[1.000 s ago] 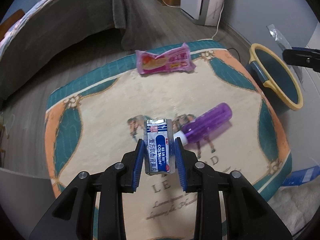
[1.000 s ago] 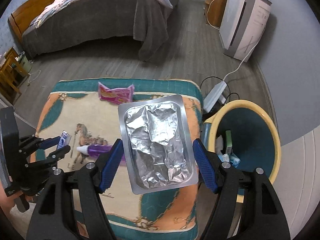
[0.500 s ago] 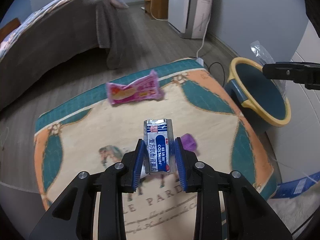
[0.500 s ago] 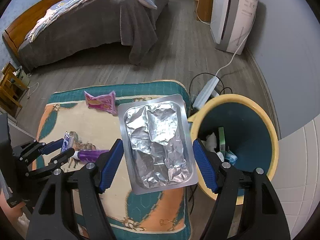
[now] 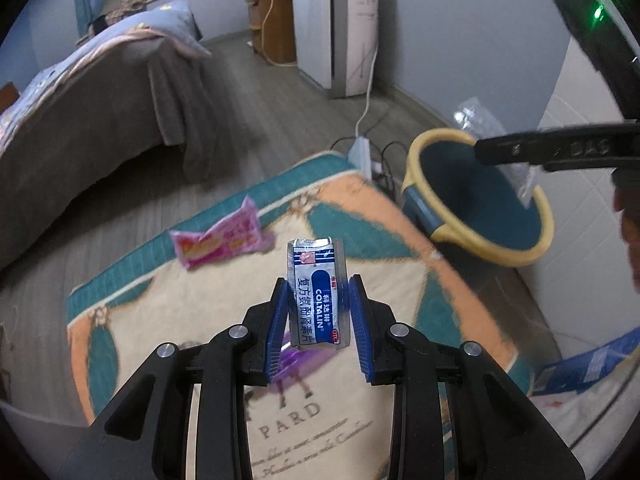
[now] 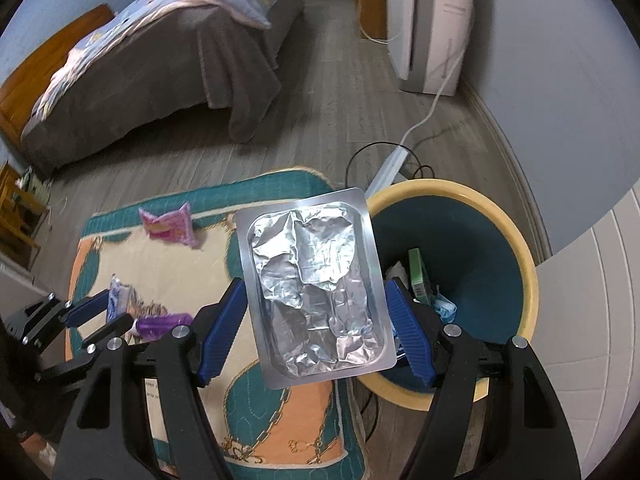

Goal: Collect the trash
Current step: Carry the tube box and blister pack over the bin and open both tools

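My left gripper [image 5: 318, 320] is shut on a blue and white pill pack [image 5: 318, 290], held upright above the rug [image 5: 380, 248]. My right gripper [image 6: 316, 308] is shut on a silver foil blister tray [image 6: 314, 280], held by the left rim of the yellow-rimmed teal bin [image 6: 516, 248]. The bin [image 5: 480, 196] lies right of the rug and holds some trash. A pink wrapper [image 5: 222, 242] lies at the rug's far side; it also shows in the right wrist view [image 6: 170, 226]. A purple tube [image 6: 162, 324] lies on the rug under my left gripper [image 6: 110, 314].
A bed [image 6: 160, 64] with a grey cover stands far left. A white appliance [image 6: 432, 20] stands by the far wall, its cord running to a power strip [image 6: 390, 168] beside the bin. A blue packet [image 5: 592, 368] lies on the floor at right.
Both grippers have moved right toward the bin with their loads. The foil tray now overlaps the bin's left rim. The purple tube has slid under my left gripper's view.
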